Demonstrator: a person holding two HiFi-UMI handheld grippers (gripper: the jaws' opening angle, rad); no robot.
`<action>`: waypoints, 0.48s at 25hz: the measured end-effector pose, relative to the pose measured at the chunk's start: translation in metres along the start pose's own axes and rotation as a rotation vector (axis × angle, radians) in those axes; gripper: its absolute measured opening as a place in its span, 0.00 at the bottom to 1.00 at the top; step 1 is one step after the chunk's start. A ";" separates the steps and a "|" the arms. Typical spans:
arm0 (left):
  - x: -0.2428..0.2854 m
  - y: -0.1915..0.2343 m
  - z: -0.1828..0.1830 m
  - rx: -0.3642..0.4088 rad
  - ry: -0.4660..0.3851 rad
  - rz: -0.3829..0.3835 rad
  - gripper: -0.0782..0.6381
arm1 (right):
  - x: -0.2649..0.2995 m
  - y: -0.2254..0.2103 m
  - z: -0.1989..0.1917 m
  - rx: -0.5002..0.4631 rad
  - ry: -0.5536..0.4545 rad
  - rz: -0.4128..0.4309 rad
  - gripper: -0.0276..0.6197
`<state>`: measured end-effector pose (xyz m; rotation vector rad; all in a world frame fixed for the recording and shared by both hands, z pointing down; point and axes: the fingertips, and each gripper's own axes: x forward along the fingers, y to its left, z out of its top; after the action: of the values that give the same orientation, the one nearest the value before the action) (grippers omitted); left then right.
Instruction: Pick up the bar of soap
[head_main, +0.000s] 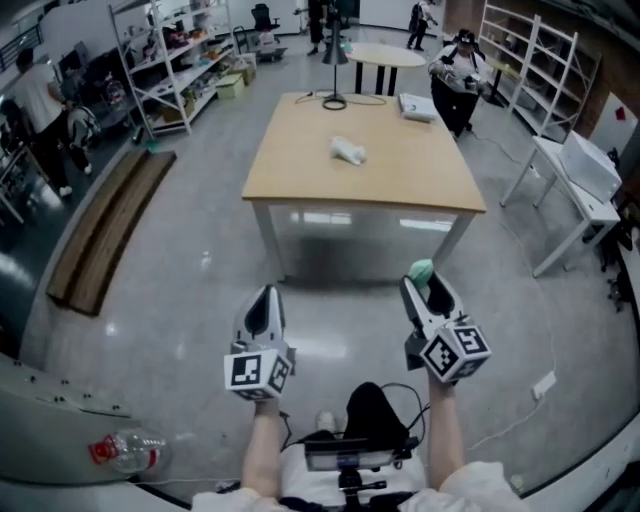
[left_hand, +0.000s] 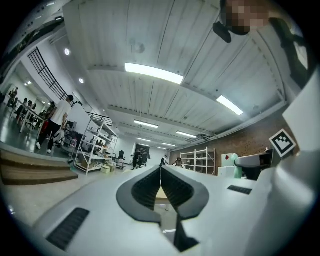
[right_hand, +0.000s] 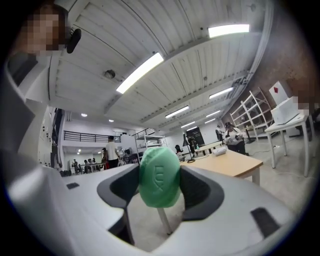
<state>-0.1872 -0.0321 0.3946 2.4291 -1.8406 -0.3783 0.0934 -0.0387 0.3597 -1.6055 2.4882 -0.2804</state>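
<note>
on the left, well short of the table (head_main: 300, 160), left gripper (head_main: 265, 297) with jaws pressed together on nothing. to its right, equally short of the table, right gripper (head_main: 426, 283) clamped on the green bar of soap (right_hand: 159, 176), pinched across its narrow width, long axis upright between the pads. soap well clear of the table top, so pickup seemingly done; likely just a firm hold needed.

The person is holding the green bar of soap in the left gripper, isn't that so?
Not quite: the green bar of soap is clamped in the right gripper, not the left, as the right gripper view shows.
</note>
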 end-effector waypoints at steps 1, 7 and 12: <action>-0.008 -0.004 0.002 -0.004 -0.005 -0.003 0.13 | -0.011 0.005 0.000 0.001 -0.007 -0.001 0.45; -0.052 -0.051 0.015 0.015 -0.026 -0.060 0.13 | -0.073 0.022 0.021 -0.007 -0.073 -0.006 0.45; -0.114 -0.090 0.022 0.042 -0.036 -0.072 0.13 | -0.141 0.035 0.022 -0.001 -0.097 -0.003 0.45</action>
<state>-0.1368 0.1041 0.3721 2.5381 -1.7964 -0.3943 0.1251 0.1024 0.3347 -1.5844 2.4138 -0.1970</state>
